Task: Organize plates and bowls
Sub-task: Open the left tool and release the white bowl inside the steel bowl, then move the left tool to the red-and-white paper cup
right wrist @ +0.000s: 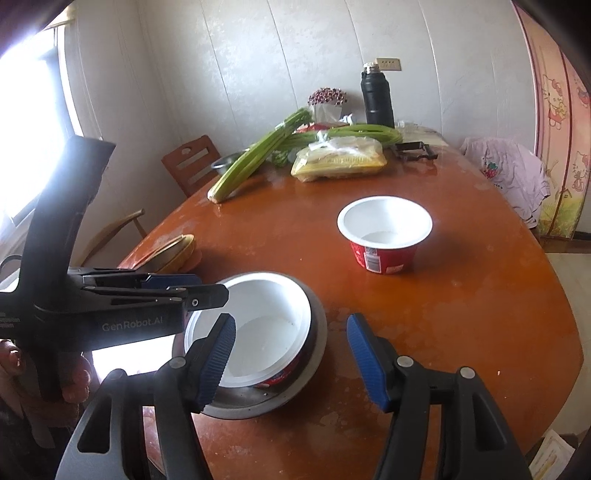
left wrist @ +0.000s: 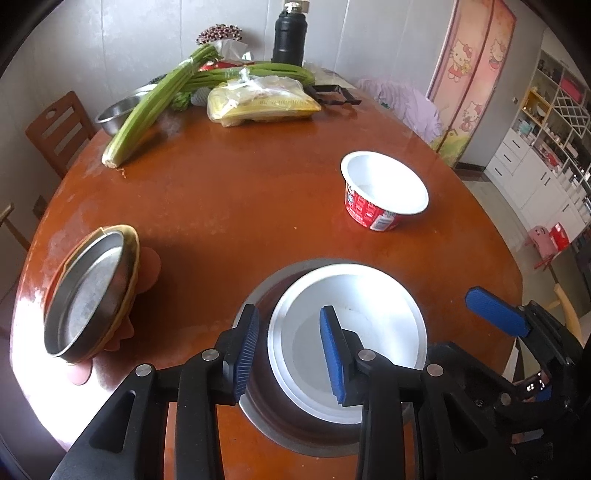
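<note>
A white-lined red paper bowl (left wrist: 369, 332) sits inside a steel bowl (left wrist: 266, 413) at the near edge of the brown table (left wrist: 240, 206). My left gripper (left wrist: 290, 354) is open, its jaws straddling the paper bowl's left rim without closing on it. My right gripper (right wrist: 291, 362) is open and empty, just above the steel bowl's right side (right wrist: 317, 332); the paper bowl (right wrist: 258, 325) lies under its left finger. A second red paper bowl (left wrist: 384, 192) stands alone farther right (right wrist: 384, 232). A steel plate on a yellow plate (left wrist: 88, 291) lies at the left (right wrist: 173, 251).
Celery (left wrist: 155, 107), a bagged yellow packet (left wrist: 262, 99), a steel basin (left wrist: 118, 114), a black flask (left wrist: 290, 35) and a black tool (left wrist: 336, 94) crowd the far end. A wooden chair (left wrist: 59, 129) stands left. Purple clothing (right wrist: 509, 170) hangs at the right edge.
</note>
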Motion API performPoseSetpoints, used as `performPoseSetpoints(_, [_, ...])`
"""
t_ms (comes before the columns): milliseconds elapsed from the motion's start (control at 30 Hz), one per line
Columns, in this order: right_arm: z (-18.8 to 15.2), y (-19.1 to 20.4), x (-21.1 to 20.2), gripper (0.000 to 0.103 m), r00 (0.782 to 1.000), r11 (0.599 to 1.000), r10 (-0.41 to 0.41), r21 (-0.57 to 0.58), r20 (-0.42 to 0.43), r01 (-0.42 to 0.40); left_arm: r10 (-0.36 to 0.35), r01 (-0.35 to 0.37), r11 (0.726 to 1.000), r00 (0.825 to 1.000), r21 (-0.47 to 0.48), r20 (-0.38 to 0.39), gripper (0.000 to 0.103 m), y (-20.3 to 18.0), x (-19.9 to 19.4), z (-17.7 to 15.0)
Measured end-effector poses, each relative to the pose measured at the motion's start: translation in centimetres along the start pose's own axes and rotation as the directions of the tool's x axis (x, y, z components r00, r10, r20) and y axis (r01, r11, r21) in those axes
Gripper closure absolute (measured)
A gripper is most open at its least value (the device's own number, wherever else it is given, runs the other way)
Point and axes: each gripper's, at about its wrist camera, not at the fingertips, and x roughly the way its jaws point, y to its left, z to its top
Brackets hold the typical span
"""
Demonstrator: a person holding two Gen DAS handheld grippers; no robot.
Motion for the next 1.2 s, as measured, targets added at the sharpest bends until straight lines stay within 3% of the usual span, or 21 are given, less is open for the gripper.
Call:
performPoseSetpoints(533, [1.5,-1.7,-2.5,0.035,0.996,0.998,-0.049,0.047,0.077,0.045,-0.011,0.007,0.999,0.997,0.047,0.073,0.066,-1.8,-2.6,1.4])
performPoseSetpoints(1200, [4.0,-7.0,-4.4,0.031,0.962,0.964,-0.237,0.154,0.133,0.217,-0.064,0.048,0.986,0.993,0.162,0.098,0.061,-5.2,-1.4,5.4])
